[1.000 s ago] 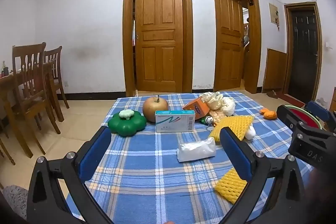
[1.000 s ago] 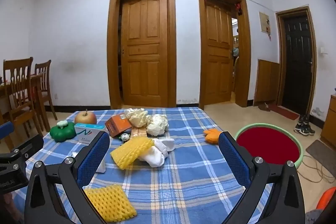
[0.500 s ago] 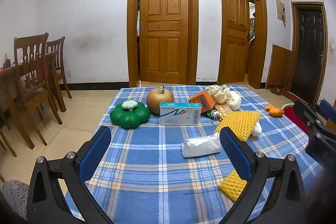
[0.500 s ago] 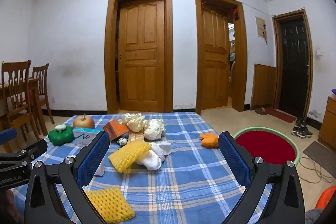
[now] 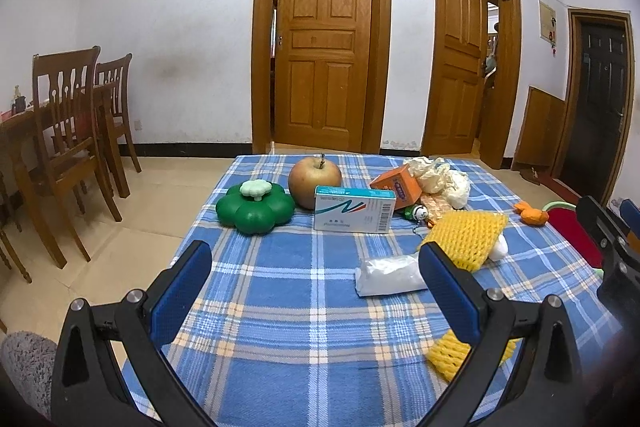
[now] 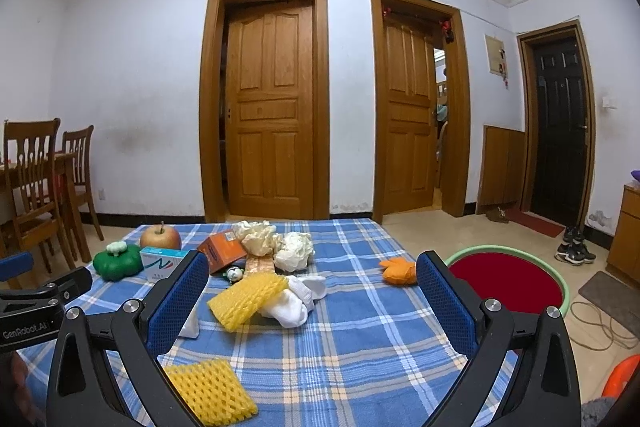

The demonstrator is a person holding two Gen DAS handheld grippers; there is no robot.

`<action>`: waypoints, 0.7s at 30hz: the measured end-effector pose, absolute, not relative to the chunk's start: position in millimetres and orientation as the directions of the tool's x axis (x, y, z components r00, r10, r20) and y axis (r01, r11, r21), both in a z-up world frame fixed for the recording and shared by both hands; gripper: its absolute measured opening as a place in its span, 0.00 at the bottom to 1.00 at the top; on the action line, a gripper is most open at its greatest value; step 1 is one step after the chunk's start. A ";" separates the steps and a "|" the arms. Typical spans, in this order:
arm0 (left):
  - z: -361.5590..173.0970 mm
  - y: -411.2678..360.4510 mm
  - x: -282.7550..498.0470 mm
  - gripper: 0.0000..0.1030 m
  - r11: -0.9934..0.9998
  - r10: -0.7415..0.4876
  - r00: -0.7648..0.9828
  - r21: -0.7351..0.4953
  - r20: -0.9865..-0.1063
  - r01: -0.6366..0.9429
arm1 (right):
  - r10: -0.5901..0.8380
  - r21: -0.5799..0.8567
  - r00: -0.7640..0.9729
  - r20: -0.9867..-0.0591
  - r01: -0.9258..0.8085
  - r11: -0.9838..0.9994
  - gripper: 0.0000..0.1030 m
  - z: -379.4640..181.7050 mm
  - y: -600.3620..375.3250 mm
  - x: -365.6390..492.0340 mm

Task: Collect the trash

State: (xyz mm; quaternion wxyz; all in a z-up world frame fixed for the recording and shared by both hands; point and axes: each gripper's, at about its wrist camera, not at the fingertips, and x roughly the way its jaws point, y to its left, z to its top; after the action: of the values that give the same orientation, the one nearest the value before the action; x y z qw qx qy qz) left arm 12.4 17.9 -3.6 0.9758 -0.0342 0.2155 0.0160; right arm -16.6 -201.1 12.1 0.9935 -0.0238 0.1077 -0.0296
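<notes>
Trash lies on the bench [image 5: 288,307]: tissue pack [image 5: 390,275] just ahead of the left gripper [image 5: 316,279], nearer its right finger; foam net [image 6: 248,295] ahead of the right gripper [image 6: 312,287]. Both grippers hover level (fingers apart, empty).

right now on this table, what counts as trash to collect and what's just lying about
Likely trash:
- yellow foam nets
- crumpled paper
- plastic wrapper
- orange box
- peel
- basin, probably the bin

Likely just lying about:
- apple
- green toy
- medicine box
- socks
- chairs

Both grippers are open and empty.
</notes>
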 end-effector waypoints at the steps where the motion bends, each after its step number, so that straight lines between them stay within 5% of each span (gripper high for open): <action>1: -3.7 18.1 12.7 0.99 0.997 0.015 0.906 -0.060 -0.423 -0.045 | -0.064 -0.053 0.975 -0.214 0.054 0.997 1.00 11.8 -201.3 -16.3; 21: -6.5 23.0 15.4 0.99 0.994 0.012 0.900 -0.088 -0.436 -0.057 | -0.069 -0.045 0.975 -0.212 0.061 0.997 1.00 13.2 -201.4 -17.0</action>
State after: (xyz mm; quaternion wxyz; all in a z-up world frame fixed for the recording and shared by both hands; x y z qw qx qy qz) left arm 15.4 23.0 -6.5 0.9733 -0.0495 0.2233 0.0177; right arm -17.0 -201.4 13.2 0.9935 -0.0193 0.1071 -0.0327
